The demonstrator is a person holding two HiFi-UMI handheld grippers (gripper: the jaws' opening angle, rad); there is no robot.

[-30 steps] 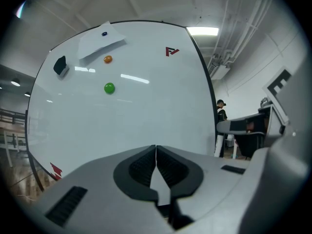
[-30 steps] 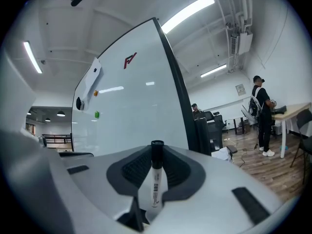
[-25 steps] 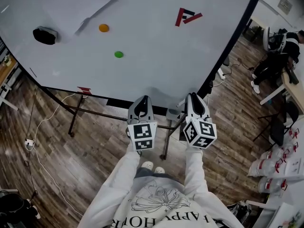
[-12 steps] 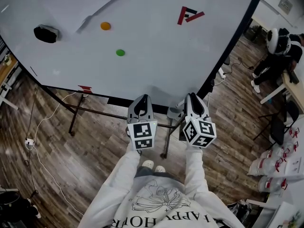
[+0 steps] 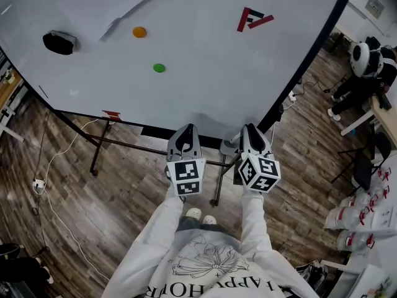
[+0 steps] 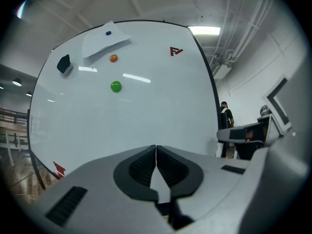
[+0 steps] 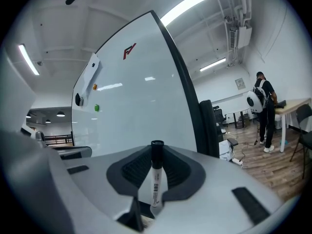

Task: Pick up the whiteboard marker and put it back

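Note:
A whiteboard marker (image 7: 155,177) with a white barrel and a black cap stands upright between the pads of my right gripper (image 7: 157,154), which is shut on it. In the head view the right gripper (image 5: 249,129) is held against the lower edge of the big whiteboard (image 5: 205,73), and the marker itself is hidden there. My left gripper (image 5: 185,130) is beside it, to the left, facing the same lower edge. Its jaws (image 6: 156,152) are shut together with nothing between them.
On the board are a black eraser (image 5: 59,43), an orange magnet (image 5: 139,32), a green magnet (image 5: 159,68), a red logo (image 5: 253,20) and a paper sheet (image 5: 99,2). The stand's legs (image 5: 96,151) and cables cross the wooden floor. A person (image 5: 366,67) stands by a desk at far right.
My right gripper has sunk a little with the marker in it. The left gripper has kept still. The person at the far right has shifted.

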